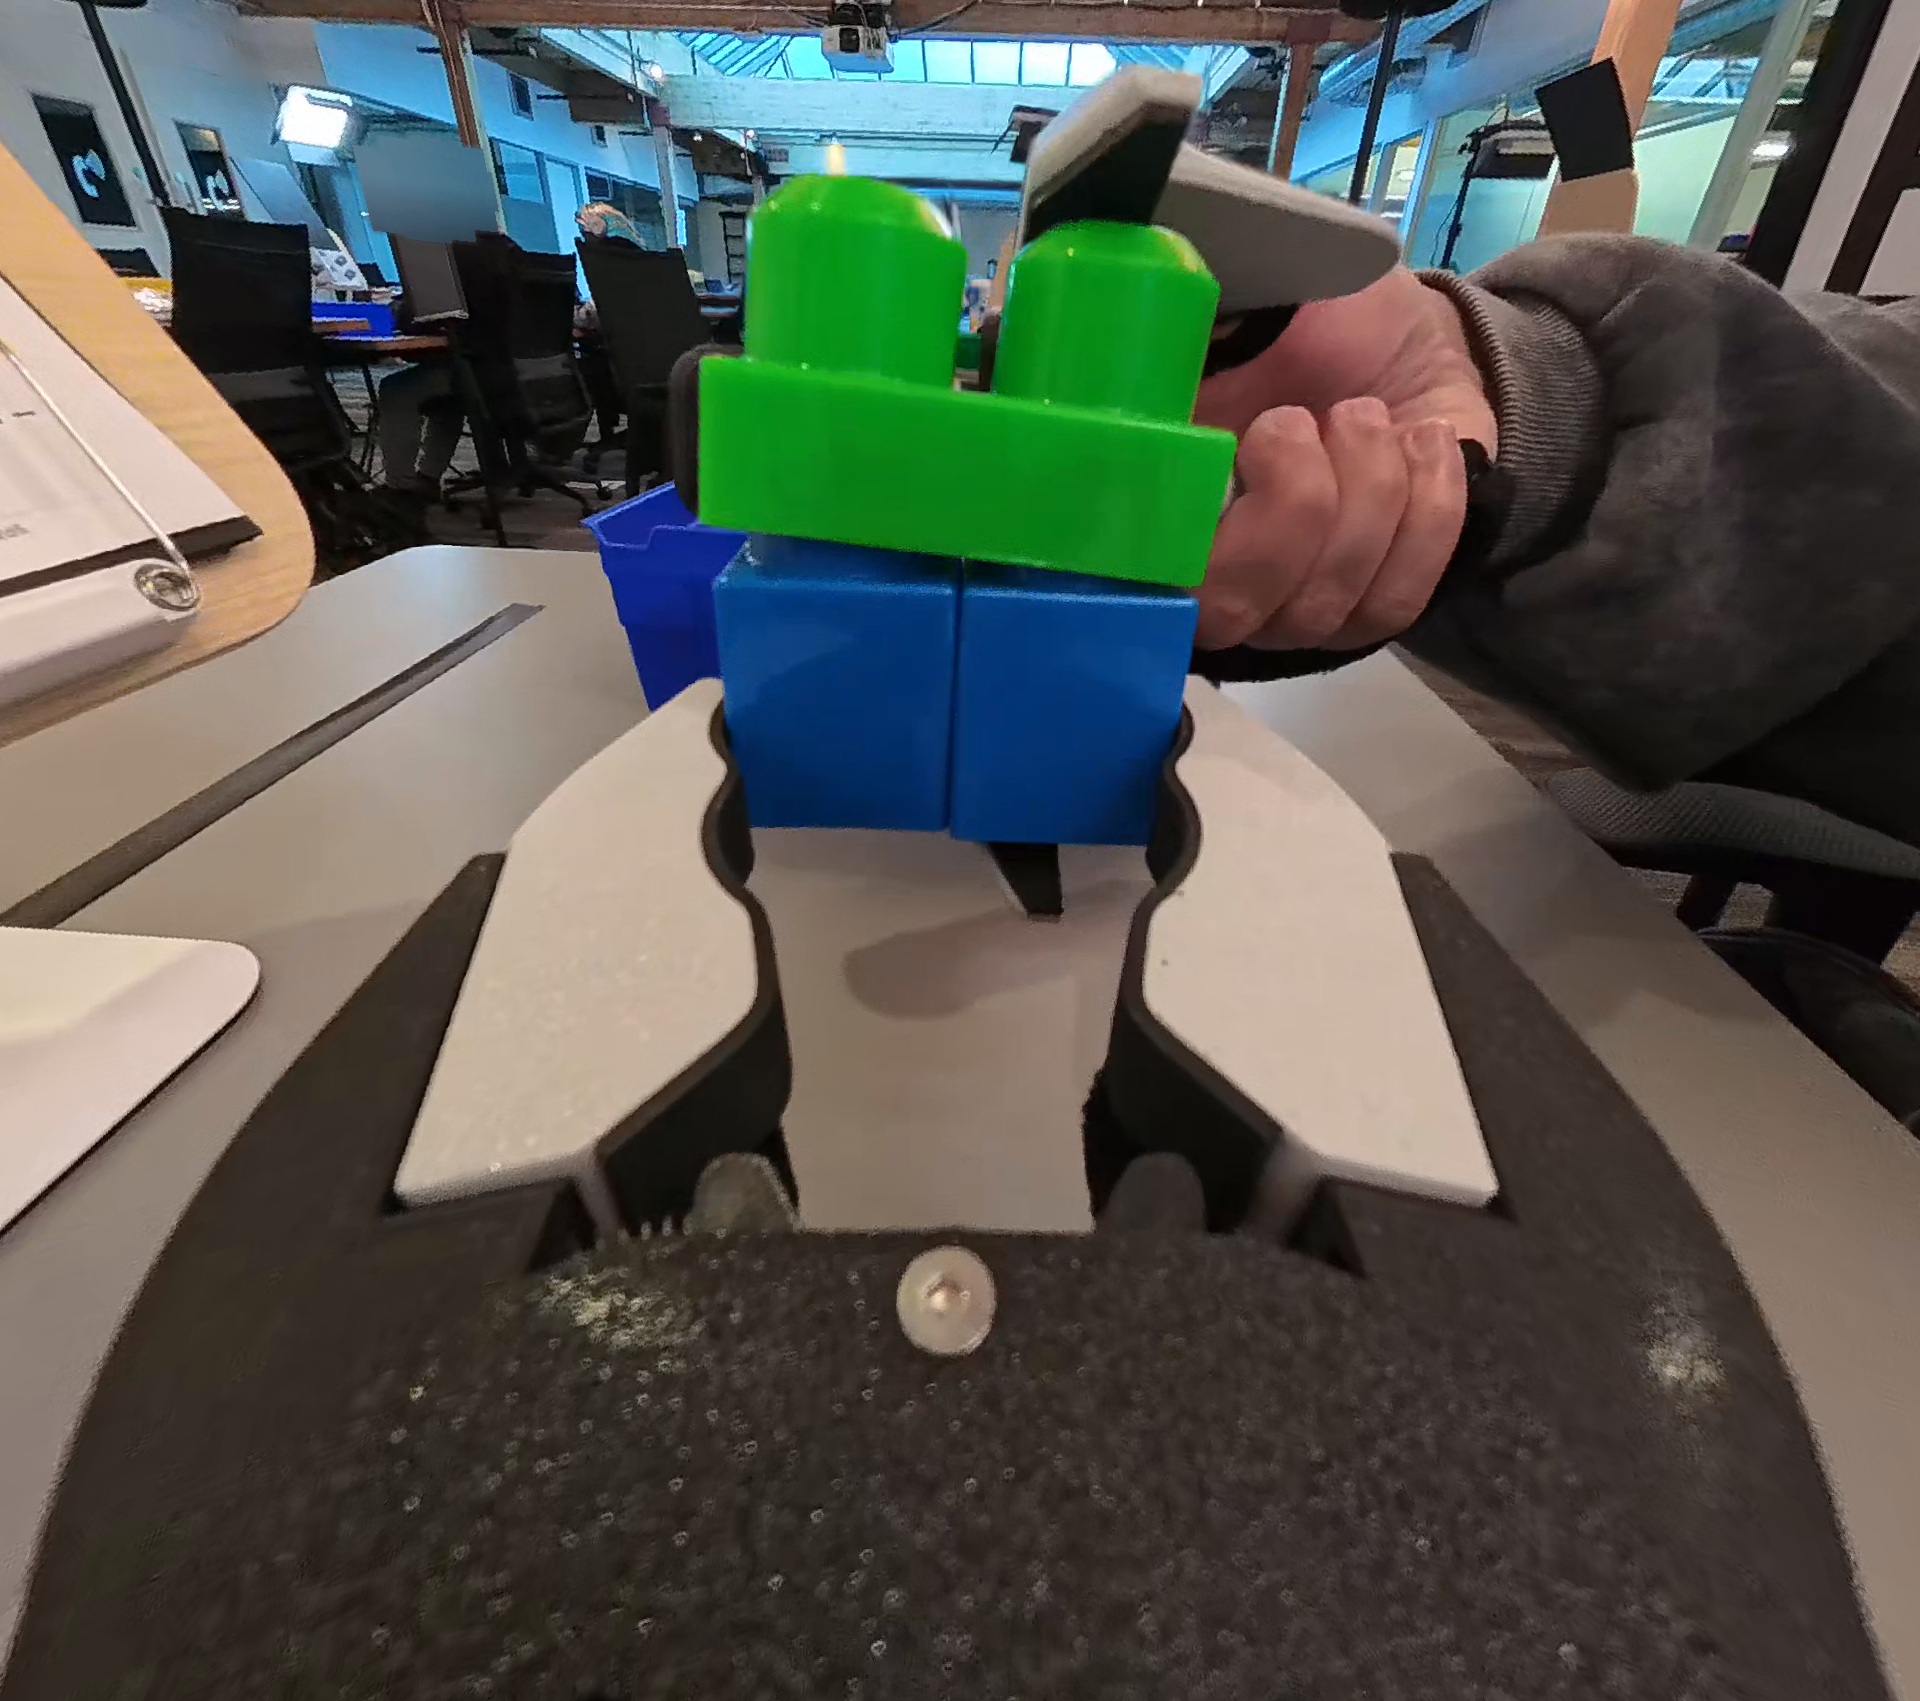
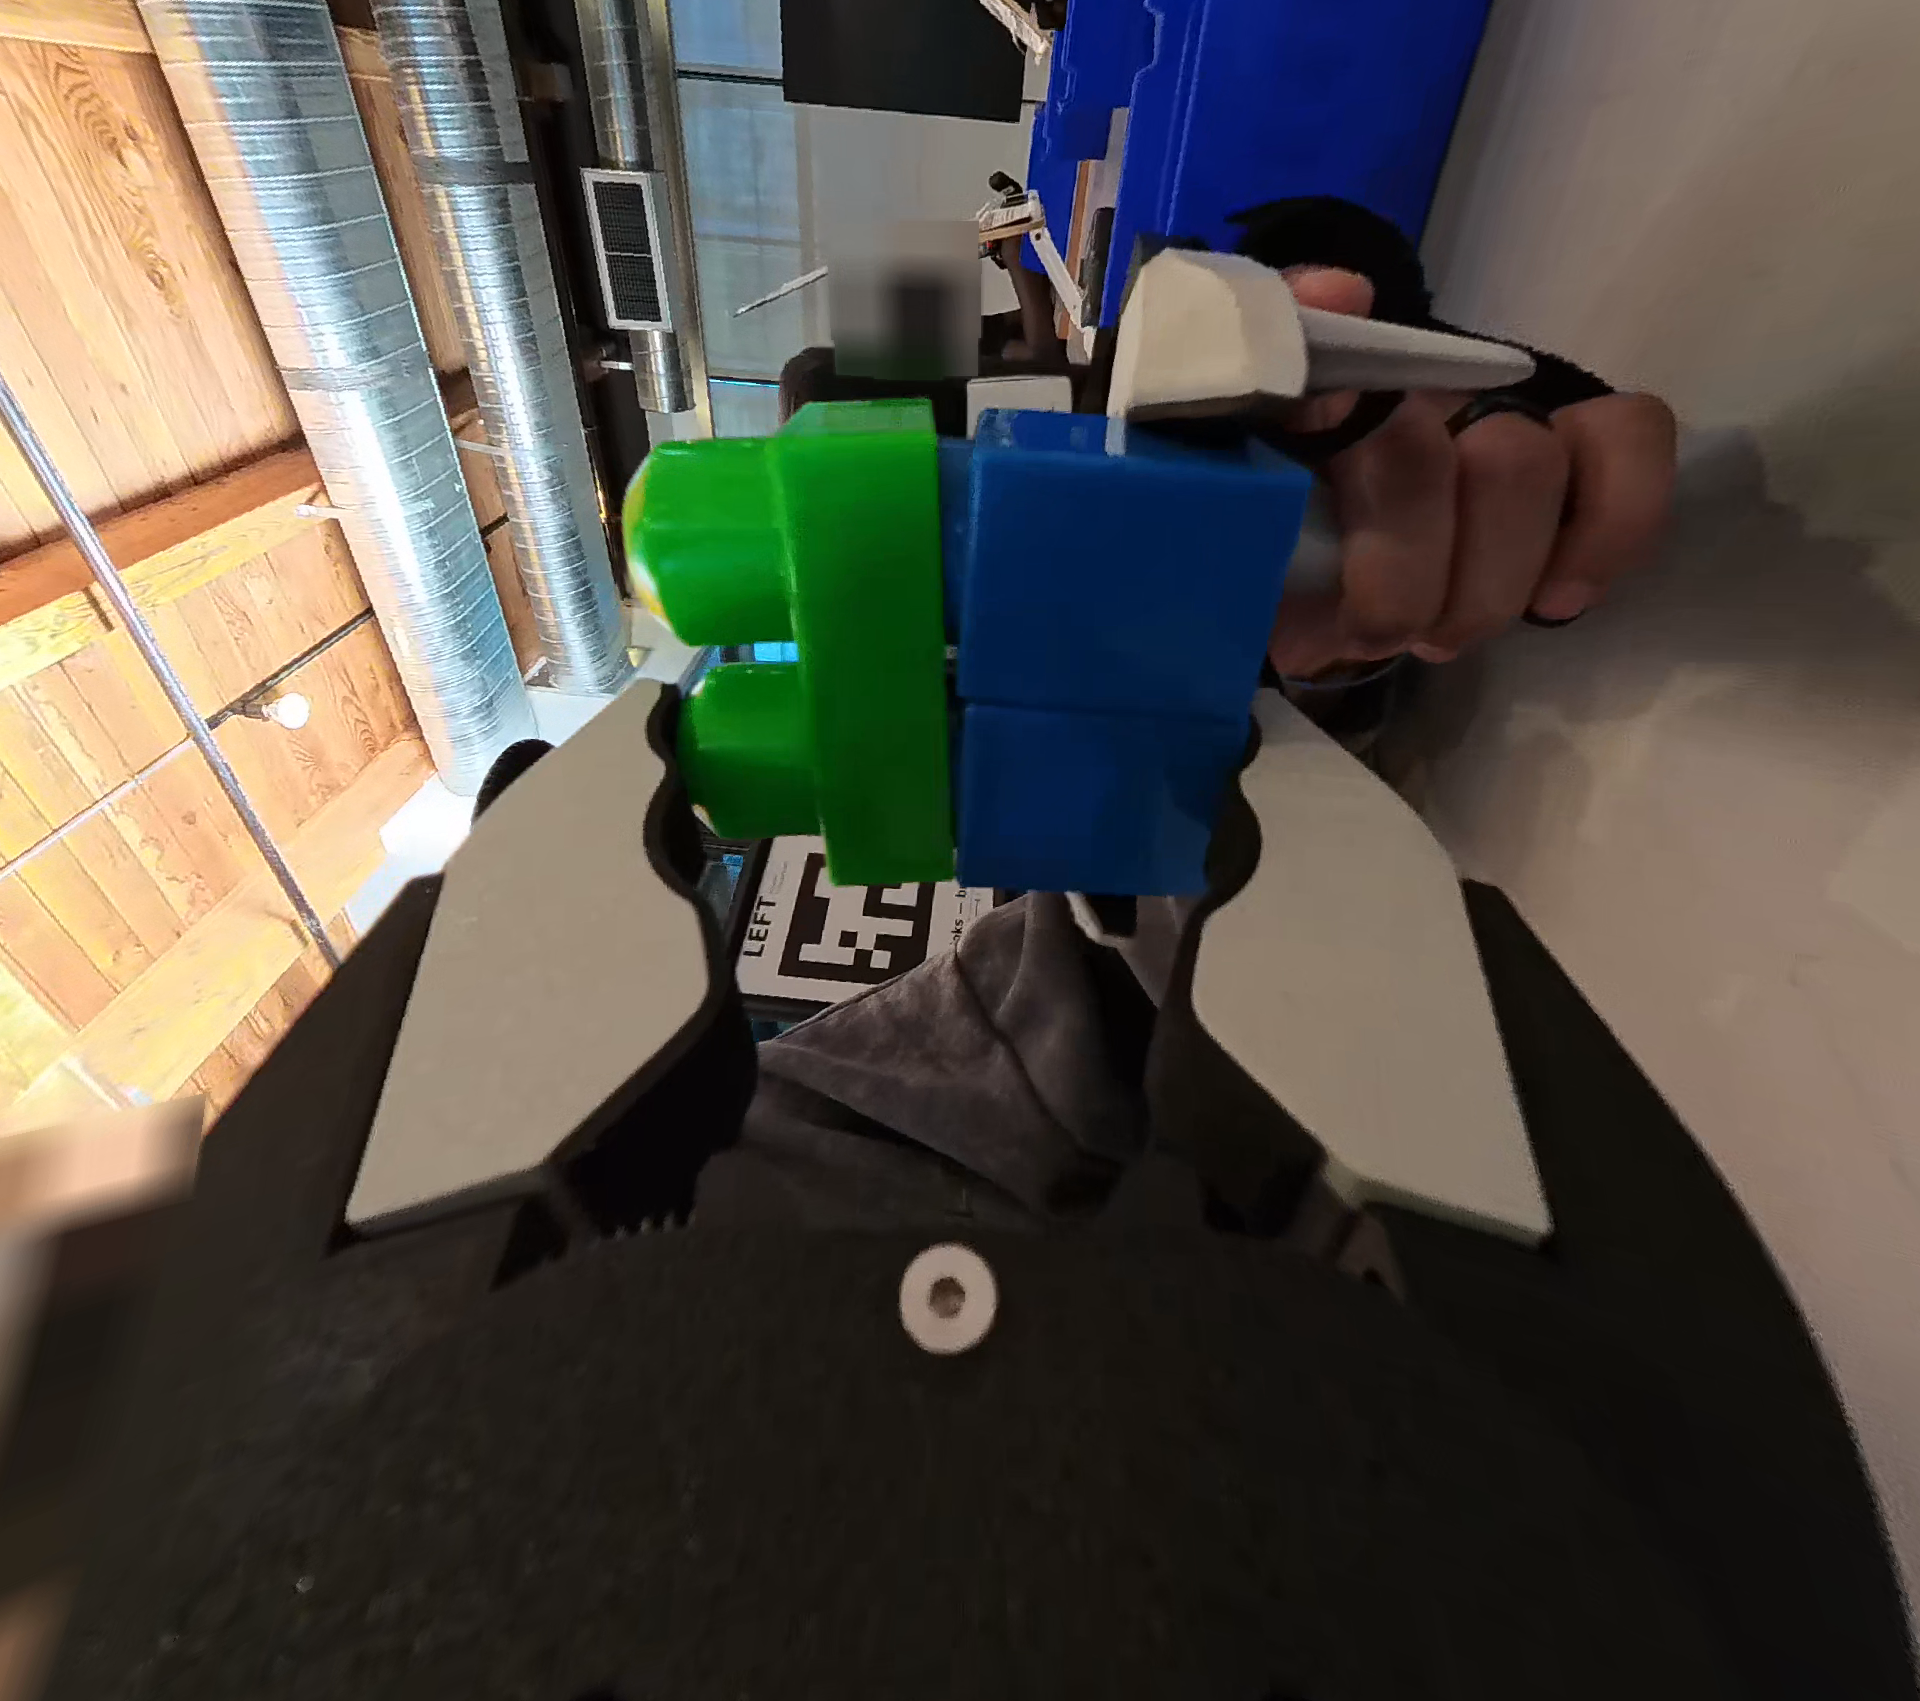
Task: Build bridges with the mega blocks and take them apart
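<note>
- Blocks first: we see a flat bright-green plastic block [image 1: 966, 472] with two round studs, sitting slightly tilted on two blue plastic cube-shaped blocks [image 1: 956, 706] that stand side by side, touching.
- In the left wrist view this small stack sits at the centre, raised off the grey table [image 1: 312, 820], with its shadow on the tabletop at 6 o'clock from it.
- We find the left gripper [image 1: 951, 752] clamped on the blue blocks, one white finger with a black pad against each outer side.
- In the right wrist view the stack lies rolled sideways, green block [image 2: 862, 643] at 9 o'clock and blue blocks [image 2: 1101, 664] at 3 o'clock.
- The right gripper [image 2: 956, 778] spans the stack top to bottom: one fingertip meets a green stud, the other the blue underside, so we read it as clamped on the stack.
- A person's hand [image 1: 1340, 456] in a grey sleeve holds that gripper, at 3 o'clock from the stack in the left wrist view.
- A blue plastic bin [image 1: 655, 591] stands on the table behind the stack, at 9 o'clock.
- A white sheet [image 1: 94, 1028] lies at the table's 8 o'clock edge.
</note>
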The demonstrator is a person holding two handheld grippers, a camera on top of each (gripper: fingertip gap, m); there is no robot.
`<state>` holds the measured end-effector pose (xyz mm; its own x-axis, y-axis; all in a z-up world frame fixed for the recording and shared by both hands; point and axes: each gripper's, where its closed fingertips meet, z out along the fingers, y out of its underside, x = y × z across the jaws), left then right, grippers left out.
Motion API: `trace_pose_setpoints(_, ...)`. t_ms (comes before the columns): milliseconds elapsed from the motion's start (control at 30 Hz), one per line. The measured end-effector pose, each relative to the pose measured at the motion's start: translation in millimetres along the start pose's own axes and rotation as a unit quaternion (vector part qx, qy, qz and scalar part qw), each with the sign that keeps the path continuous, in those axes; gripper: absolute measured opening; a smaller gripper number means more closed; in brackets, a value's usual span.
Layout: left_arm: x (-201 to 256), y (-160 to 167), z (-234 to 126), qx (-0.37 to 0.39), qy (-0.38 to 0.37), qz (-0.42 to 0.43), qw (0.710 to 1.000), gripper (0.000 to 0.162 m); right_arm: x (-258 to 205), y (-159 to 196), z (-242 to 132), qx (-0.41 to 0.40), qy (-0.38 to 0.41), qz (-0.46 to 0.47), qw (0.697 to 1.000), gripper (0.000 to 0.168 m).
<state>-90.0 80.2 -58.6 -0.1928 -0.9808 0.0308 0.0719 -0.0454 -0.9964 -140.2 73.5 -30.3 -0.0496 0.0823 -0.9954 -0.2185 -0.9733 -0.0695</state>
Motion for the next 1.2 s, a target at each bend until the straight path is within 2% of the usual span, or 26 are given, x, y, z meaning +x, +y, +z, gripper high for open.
trace_pose_setpoints(200,-1,8,3,-0.022,-0.008,0.007,1.0,0.075,6,0,-3,0.002,0.018,-0.013,1.0,0.095)
trace_pose_setpoints(533,0,2,0,-0.014,-0.009,0.013,1.0,0.075,1,0,-2,-0.006,-0.004,-0.013,1.0,0.095)
trace_pose_setpoints(600,-2,-2,-2,-0.004,-0.013,0.011,1.0,0.075,3,-3,-5,0.002,-0.003,-0.018,1.0,0.106)
trace_pose_setpoints(667,-4,-5,-5,0.006,-0.017,0.007,1.0,0.075,6,-10,-8,0.011,-0.007,-0.012,1.0,0.108)
trace_pose_setpoints(867,-1,2,-3,-0.013,-0.011,0.013,1.0,0.075,7,-28,-8,0.019,-0.017,-0.003,1.0,0.105)
trace_pose_setpoints(1033,2,12,2,-0.038,-0.01,0.026,0.999,0.075,9,-24,-4,0.0,-0.011,-0.002,1.0,0.097)
trace_pose_setpoints(1200,3,14,4,-0.041,-0.007,0.024,0.999,0.075,11,-22,-7,-0.009,-0.014,-0.002,1.0,0.097)
